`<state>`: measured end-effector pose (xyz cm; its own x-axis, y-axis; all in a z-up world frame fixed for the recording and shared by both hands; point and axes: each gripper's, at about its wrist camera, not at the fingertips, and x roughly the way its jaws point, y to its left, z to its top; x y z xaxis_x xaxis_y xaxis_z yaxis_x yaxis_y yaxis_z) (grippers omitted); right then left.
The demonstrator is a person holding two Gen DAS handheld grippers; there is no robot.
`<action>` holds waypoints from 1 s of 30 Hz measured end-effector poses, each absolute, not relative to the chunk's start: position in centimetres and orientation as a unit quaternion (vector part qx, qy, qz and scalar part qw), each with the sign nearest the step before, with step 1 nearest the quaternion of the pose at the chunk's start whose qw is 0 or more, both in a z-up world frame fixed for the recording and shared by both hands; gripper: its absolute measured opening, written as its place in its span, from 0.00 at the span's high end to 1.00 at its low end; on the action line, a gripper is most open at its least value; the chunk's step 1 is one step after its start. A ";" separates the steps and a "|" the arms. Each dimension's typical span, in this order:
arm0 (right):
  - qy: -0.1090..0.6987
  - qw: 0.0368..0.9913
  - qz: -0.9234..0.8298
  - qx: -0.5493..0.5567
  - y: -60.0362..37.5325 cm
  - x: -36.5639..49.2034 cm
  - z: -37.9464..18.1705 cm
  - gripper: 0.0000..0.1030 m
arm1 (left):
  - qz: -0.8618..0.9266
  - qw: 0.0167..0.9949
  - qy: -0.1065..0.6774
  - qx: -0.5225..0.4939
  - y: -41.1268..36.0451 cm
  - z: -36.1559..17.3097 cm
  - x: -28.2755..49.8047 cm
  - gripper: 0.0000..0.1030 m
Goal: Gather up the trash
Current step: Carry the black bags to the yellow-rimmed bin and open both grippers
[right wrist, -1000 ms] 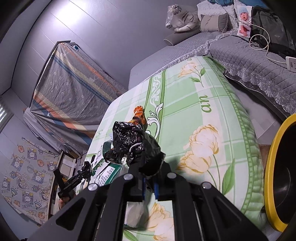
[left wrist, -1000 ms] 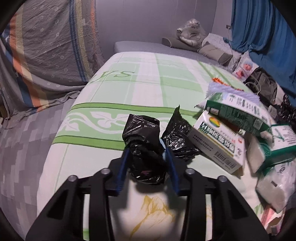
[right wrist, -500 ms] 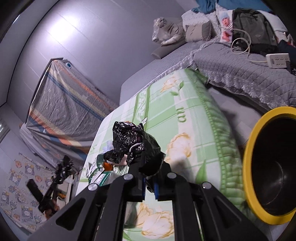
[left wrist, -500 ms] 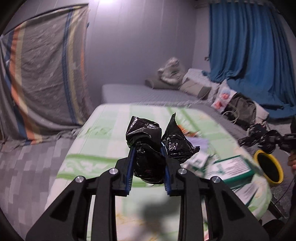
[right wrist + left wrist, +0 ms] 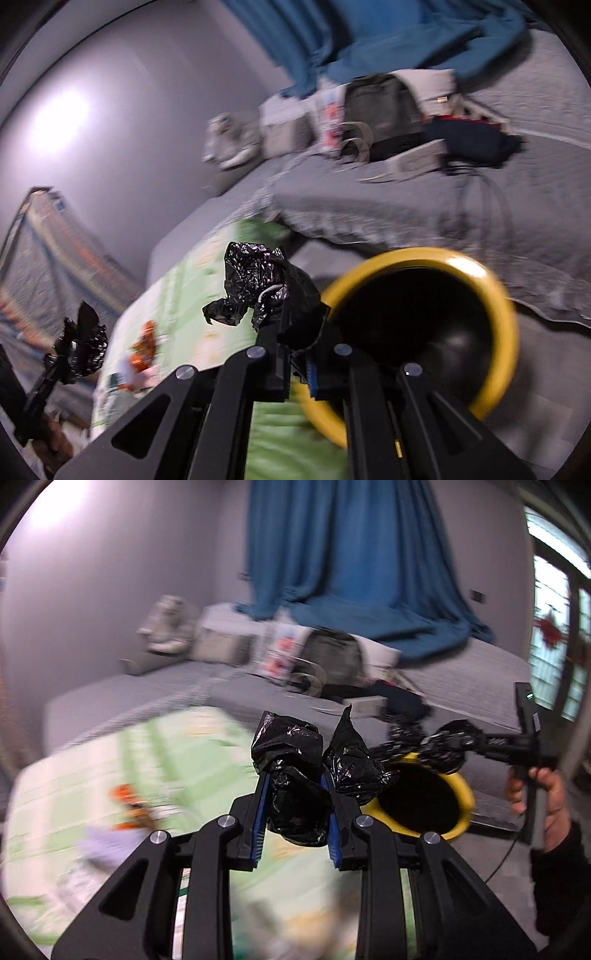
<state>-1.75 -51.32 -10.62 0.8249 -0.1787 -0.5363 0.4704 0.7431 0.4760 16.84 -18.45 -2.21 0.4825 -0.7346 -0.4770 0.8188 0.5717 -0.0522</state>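
Note:
My left gripper (image 5: 295, 780) is shut on a crumpled black plastic bag (image 5: 288, 746), held in the air over the edge of the green bed. A yellow-rimmed black bin (image 5: 461, 814) stands on the floor just beyond it to the right. In the right wrist view, my right gripper (image 5: 297, 334) is shut on a second black plastic bag (image 5: 258, 273), close above the near rim of the bin (image 5: 498, 295). The left wrist view shows that right gripper (image 5: 443, 747) with its bag over the bin's far rim, held by a hand (image 5: 546, 797).
The green floral bedspread (image 5: 166, 746) carries blurred litter, including an orange wrapper (image 5: 129, 801). A grey quilted bed (image 5: 406, 206) with a backpack (image 5: 380, 110), cushions and cables lies behind the bin. A blue curtain (image 5: 351, 561) hangs at the back.
Both grippers swung right, away from the boxes on the bed and toward the bin, each still holding its black bag. The left one rose and its jaws squeezed tighter on the bag.

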 end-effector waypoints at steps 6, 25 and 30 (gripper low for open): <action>0.246 0.881 -0.271 0.299 -54.9 -4.3 -14.0 0.94 | -0.505 0.811 0.277 0.105 -29.8 -6.2 16.9 0.75; 0.289 0.834 -0.368 0.293 -61.1 -4.6 -19.4 0.59 | -0.494 0.800 0.331 0.085 -40.5 -12.4 15.9 0.18; 0.265 0.846 -0.378 0.269 -60.4 -5.0 -17.8 0.46 | -0.479 0.818 0.314 0.037 -37.4 -10.3 16.5 0.10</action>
<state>-4.98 -60.36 -17.78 0.5742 -0.4962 -0.6512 0.7811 0.5704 0.2541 16.55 -37.39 -10.28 0.3426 -0.7612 -0.5507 0.8082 0.5376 -0.2403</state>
